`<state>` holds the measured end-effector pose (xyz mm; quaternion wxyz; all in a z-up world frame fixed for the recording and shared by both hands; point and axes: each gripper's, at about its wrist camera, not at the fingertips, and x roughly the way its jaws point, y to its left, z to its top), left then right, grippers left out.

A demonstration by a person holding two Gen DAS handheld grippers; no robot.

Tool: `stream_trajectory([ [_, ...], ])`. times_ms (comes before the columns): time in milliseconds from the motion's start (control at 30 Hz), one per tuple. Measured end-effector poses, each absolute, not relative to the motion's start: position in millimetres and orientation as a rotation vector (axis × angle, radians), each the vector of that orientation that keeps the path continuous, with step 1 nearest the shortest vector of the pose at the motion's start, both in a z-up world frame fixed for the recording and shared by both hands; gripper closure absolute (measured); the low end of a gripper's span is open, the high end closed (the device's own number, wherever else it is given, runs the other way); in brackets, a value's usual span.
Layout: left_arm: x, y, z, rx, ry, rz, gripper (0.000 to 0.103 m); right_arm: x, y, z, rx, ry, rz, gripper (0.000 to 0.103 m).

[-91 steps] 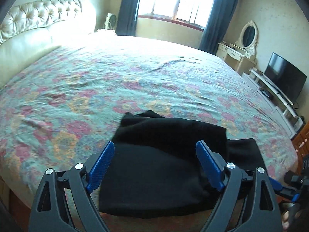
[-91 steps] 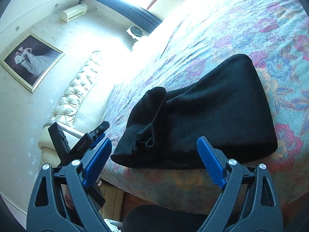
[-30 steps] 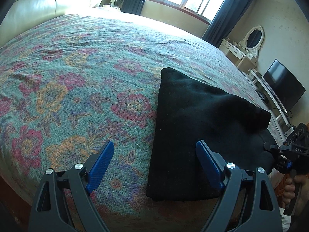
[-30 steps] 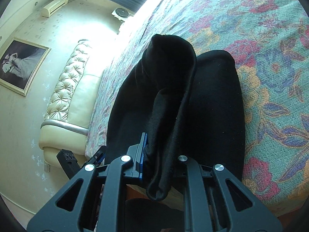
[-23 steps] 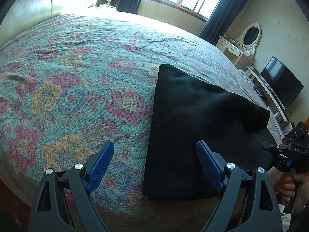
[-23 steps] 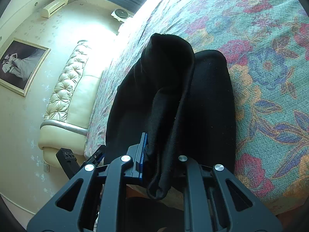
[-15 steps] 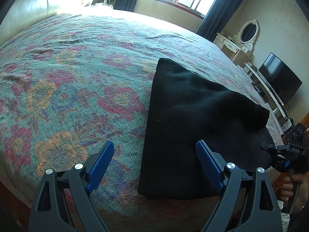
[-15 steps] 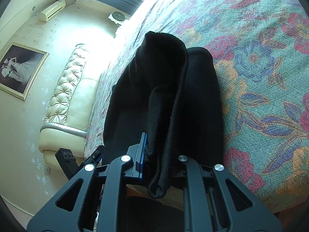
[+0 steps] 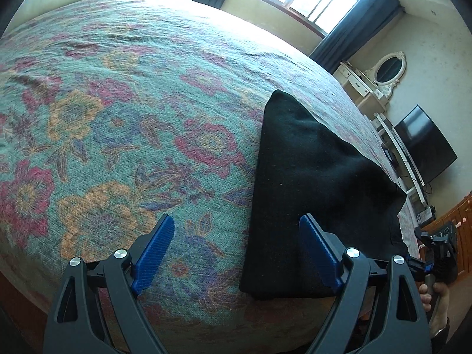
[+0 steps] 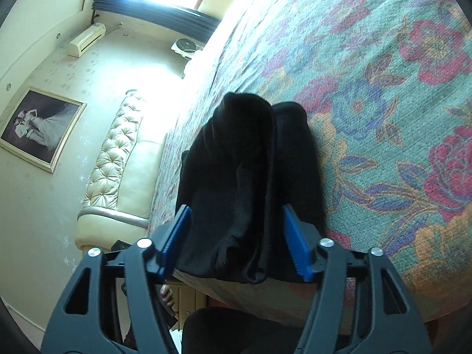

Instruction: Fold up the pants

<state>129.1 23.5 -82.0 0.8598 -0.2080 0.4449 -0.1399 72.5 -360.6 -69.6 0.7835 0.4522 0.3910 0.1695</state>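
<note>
The black pants (image 9: 312, 183) lie folded in a compact stack at the near edge of the floral bed. My left gripper (image 9: 236, 250) is open and empty, its right finger beside the stack's near left corner. In the right wrist view the pants (image 10: 250, 183) sit bunched between the blue pads of my right gripper (image 10: 236, 244), whose jaws stand partly open around the fabric's near end without pinching it. The right gripper also shows in the left wrist view (image 9: 436, 253) at the far right, past the stack.
The floral bedspread (image 9: 118, 118) covers the bed. A cream tufted headboard (image 10: 118, 159) is at the left. A TV (image 9: 424, 144) and white vanity (image 9: 380, 73) stand along the right wall. The bed's edge (image 10: 295, 298) runs just below the grippers.
My right gripper was shut on the pants' fold and has now opened, letting the fabric go. The left gripper moved slightly left and stayed open.
</note>
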Motion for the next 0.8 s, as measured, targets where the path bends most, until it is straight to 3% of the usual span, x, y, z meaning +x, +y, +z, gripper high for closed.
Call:
stream_trajectory([
  [67,130.2,35.0,-88.3,-0.489,0.945,-0.276,0.018,63.6,-367.5,-64.8,0.938,0.865,0.286,0.021],
  [467,125.4,39.9,-91.7,-0.545,0.943,-0.284,0.018,53.0,-339.4,-106.5,1.032,0.9,0.329,0.019],
  [500,124.6,39.7,-91.9,-0.543,0.942,-0.285,0.018,54.8,-338.7,-105.4,1.02,0.903,0.328,0.023],
  [533,124.0,39.7,-92.0,-0.542,0.944,-0.284,0.018,55.9,-338.0,-103.4,0.991,0.911,0.311,0.039],
  [633,122.4,37.7,-91.6,-0.547,0.948,-0.285,0.017,61.3,-337.1,-98.3,0.929,0.932,0.304,0.054],
  [800,112.5,33.3,-90.6,-0.576,0.953,-0.283,0.017,66.9,-347.9,-94.1,0.918,0.925,0.326,0.062],
])
